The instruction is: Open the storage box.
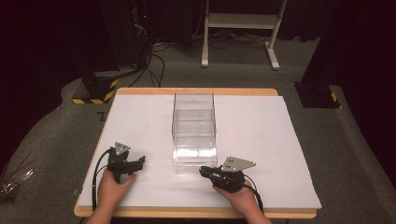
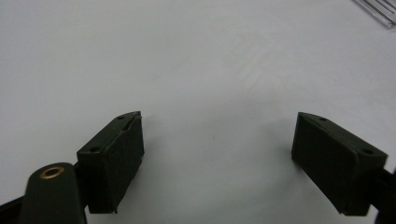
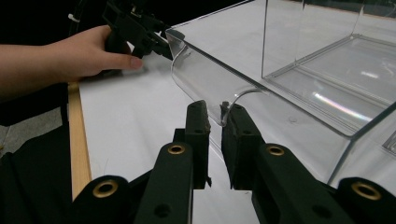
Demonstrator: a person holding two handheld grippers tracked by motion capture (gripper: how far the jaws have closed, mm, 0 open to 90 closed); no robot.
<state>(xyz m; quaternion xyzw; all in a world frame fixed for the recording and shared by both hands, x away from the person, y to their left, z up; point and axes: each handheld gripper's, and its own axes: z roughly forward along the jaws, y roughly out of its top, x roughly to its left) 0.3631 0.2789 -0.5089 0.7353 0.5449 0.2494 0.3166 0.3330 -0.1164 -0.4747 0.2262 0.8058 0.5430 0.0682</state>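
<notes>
A clear plastic box [image 1: 194, 116] stands in the middle of a white board [image 1: 261, 140], with a clear drawer [image 1: 194, 162] at its near end. My right gripper [image 1: 204, 171] sits at the drawer's front right. In the right gripper view its jaws [image 3: 218, 114] are closed to a narrow gap on the drawer's curved clear front wall [image 3: 196, 74], beside a rounded notch. My left gripper [image 1: 139, 162] rests left of the box, apart from it. Its jaws [image 2: 219, 135] stand wide open over bare white board with nothing between them. The right gripper view has the left gripper [image 3: 135, 25] and its hand far off.
The board lies on a wooden table [image 1: 196, 91] whose edge [image 3: 79, 140] runs close to the left hand. Beyond the table are a white stand [image 1: 243, 28], black equipment with cables [image 1: 140, 42] and black bases with yellow stripes [image 1: 95, 88]. A clear corner [image 2: 380, 9] shows at top right.
</notes>
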